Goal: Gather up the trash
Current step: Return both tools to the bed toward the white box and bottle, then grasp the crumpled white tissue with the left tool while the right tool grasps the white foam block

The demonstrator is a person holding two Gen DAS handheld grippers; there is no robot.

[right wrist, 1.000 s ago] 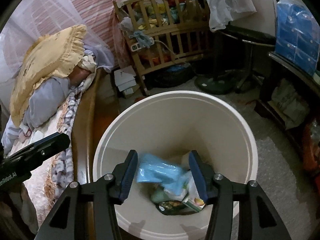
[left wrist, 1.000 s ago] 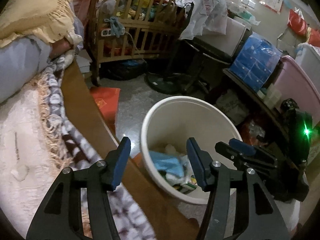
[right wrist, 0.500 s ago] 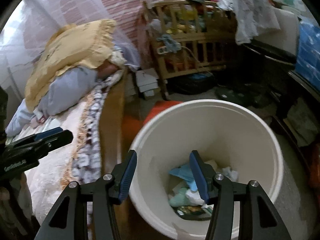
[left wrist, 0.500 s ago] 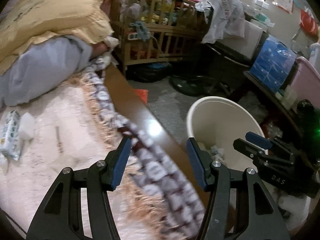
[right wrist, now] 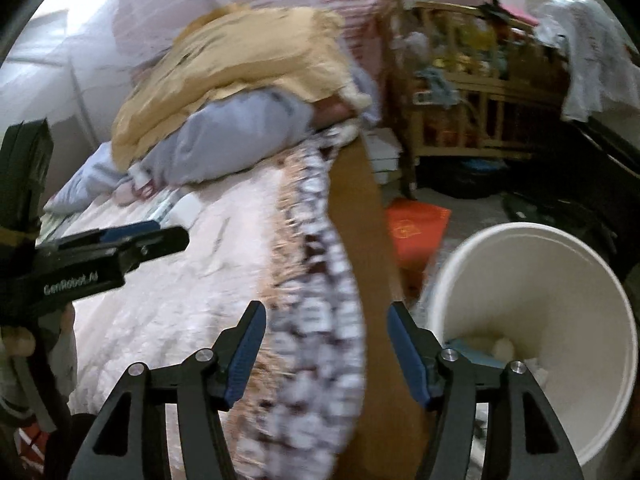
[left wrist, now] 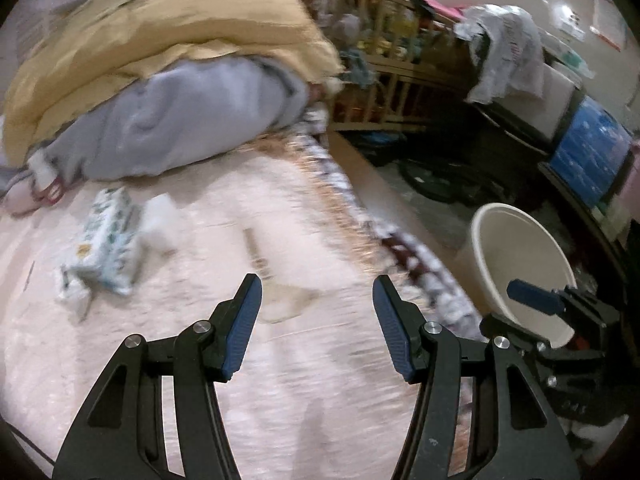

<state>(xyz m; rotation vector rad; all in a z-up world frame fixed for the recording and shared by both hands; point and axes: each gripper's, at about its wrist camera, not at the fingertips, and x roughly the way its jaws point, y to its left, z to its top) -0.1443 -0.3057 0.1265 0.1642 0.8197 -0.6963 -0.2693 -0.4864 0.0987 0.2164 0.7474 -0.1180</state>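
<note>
A white bucket (right wrist: 532, 320) stands on the floor beside the bed, with trash at its bottom; it also shows in the left wrist view (left wrist: 520, 252). On the pink blanket (left wrist: 200, 320) lie a patterned tissue pack (left wrist: 106, 240) and a white scrap (left wrist: 160, 216) beside it. My left gripper (left wrist: 316, 320) is open and empty over the blanket, right of the pack. My right gripper (right wrist: 326, 344) is open and empty above the bed's wooden edge (right wrist: 356, 208), left of the bucket. The left gripper also shows in the right wrist view (right wrist: 120, 248).
A yellow pillow (left wrist: 160, 36) and grey bedding (left wrist: 188, 116) lie at the head of the bed. A wooden crib (right wrist: 472, 112), a red packet (right wrist: 416, 228) on the floor, and a blue pack (left wrist: 592, 152) on a shelf are beyond.
Both grippers have swung left, away from the bucket and toward the bed. The tissue pack and white scrap have come into the left wrist view. Both stay open.
</note>
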